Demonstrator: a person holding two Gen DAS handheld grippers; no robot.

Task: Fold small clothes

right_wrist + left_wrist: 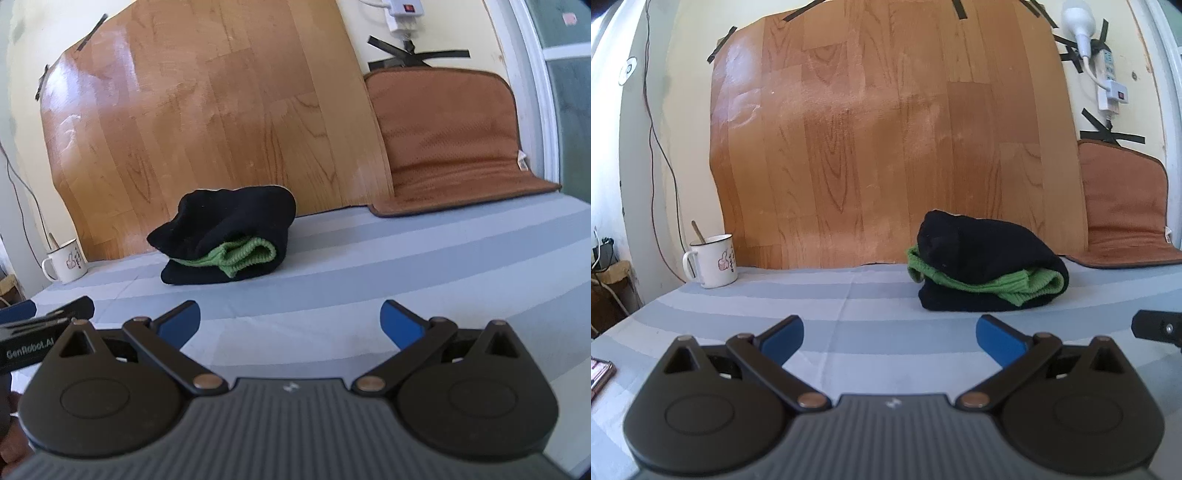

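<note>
My left tongs (889, 338) hang wide open with nothing between the blue tips, low over the striped sheet (849, 306), and my right tongs (290, 322) are spread just the same, empty, side by side with the left. The garment (988, 262) sits ahead of both, apart from the tips: a black piece with green knit trim, already doubled into a thick bundle toward the back of the bed. I judge the fold is nearly or fully made, so the risk lies in touching it again. If I nudge the top layer with an open tip, the bulky roll could slump and spill its green edge; if I pinch only one layer, lifting would pull the fold open. The sheet looks soft and could drag with the cloth. To the left a white mug (713, 260) with a stick in it stands near the edge, and a careless sweep might tip it. Behind is a wood-pattern sheet (886, 129) taped to the wall, a brown cushion (447, 140) on the right, and a power strip (1108, 74) above.
</note>
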